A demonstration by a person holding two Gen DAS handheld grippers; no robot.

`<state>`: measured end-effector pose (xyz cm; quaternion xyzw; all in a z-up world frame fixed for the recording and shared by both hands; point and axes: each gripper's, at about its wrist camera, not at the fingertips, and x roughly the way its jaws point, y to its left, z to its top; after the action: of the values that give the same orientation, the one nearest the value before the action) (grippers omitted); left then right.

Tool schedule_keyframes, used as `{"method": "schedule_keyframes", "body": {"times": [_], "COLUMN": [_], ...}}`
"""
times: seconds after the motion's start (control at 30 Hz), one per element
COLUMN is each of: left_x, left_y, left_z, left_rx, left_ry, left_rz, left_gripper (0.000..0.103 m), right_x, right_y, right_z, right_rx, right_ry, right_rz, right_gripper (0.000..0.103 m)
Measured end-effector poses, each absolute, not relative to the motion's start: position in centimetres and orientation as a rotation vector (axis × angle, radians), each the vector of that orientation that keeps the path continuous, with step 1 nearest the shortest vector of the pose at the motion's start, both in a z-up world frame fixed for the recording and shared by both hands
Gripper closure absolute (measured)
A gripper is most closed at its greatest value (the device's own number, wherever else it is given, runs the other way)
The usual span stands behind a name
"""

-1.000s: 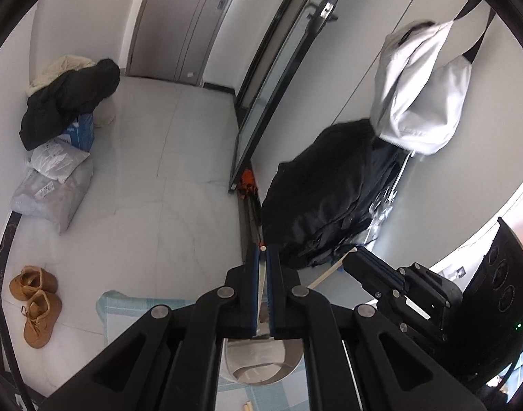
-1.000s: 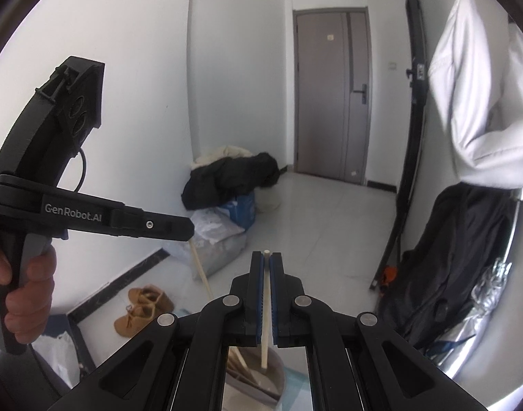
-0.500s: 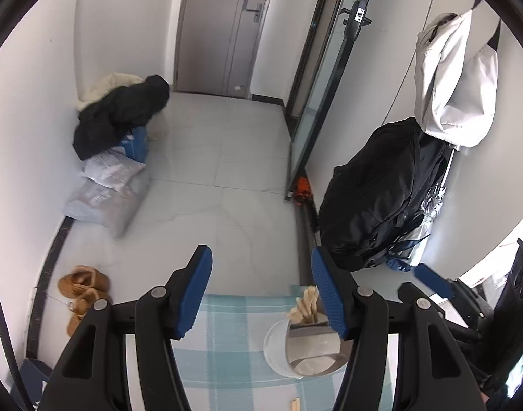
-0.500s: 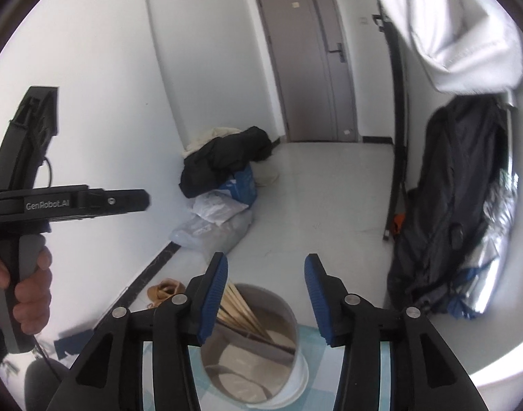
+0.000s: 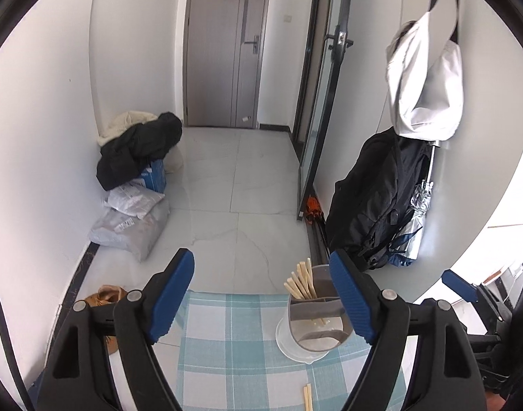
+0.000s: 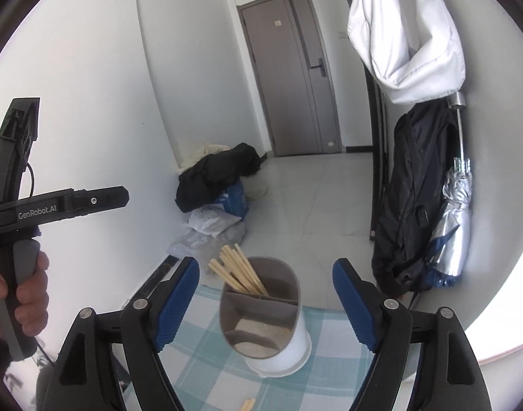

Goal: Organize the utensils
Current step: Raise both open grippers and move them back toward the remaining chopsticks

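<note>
A white utensil holder (image 6: 278,335) with a grey divided insert stands on the blue-checked tablecloth (image 6: 206,359). Several wooden chopsticks (image 6: 239,269) lean in its far compartment. In the left wrist view the same holder (image 5: 312,322) sits behind the right finger, chopsticks (image 5: 300,282) poking up. My left gripper (image 5: 263,299) has its jaws opening wide, nothing between them. My right gripper (image 6: 266,303) is also opening, framing the holder below without touching it. Loose chopstick ends (image 5: 307,399) lie on the cloth near the front; their tips (image 6: 248,402) show in the right wrist view too.
A person's hand (image 6: 25,287) holds the left gripper's handle at the left. Beyond the table edge are floor tiles, a heap of coats and bags (image 5: 134,171), shoes (image 5: 107,296), a black jacket and umbrella (image 6: 429,226) by the wall, and a grey door (image 5: 227,48).
Both grippers were shut on a chopstick over the holder; both opened, the chopsticks dropped into the holder, and both grippers drew back from it.
</note>
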<state>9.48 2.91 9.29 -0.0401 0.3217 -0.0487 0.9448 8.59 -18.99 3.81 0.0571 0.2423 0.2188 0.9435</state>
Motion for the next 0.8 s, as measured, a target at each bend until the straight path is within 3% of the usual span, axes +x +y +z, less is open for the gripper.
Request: {"method": "schedule_keyframes", "body": {"times": [0.23, 0.8], "left_x": [6.4, 1.7], "left_y": [2.2, 1.8], "left_z": [9.5, 5.9], "left_rx": [-0.05, -0.046], "left_ry": [0.578, 0.549], "left_rz": [-0.063, 0.005], "left_gripper": [0.016, 0.009], "right_x": [4.9, 0.4], "right_y": [-18.9, -18.6], "right_z": [3.8, -0.1], "right_rx": [0.115, 0.084], "right_ry": [0.445, 0.44], "right_rz": [0.428, 0.384], "right_gripper": [0.001, 0.0]}}
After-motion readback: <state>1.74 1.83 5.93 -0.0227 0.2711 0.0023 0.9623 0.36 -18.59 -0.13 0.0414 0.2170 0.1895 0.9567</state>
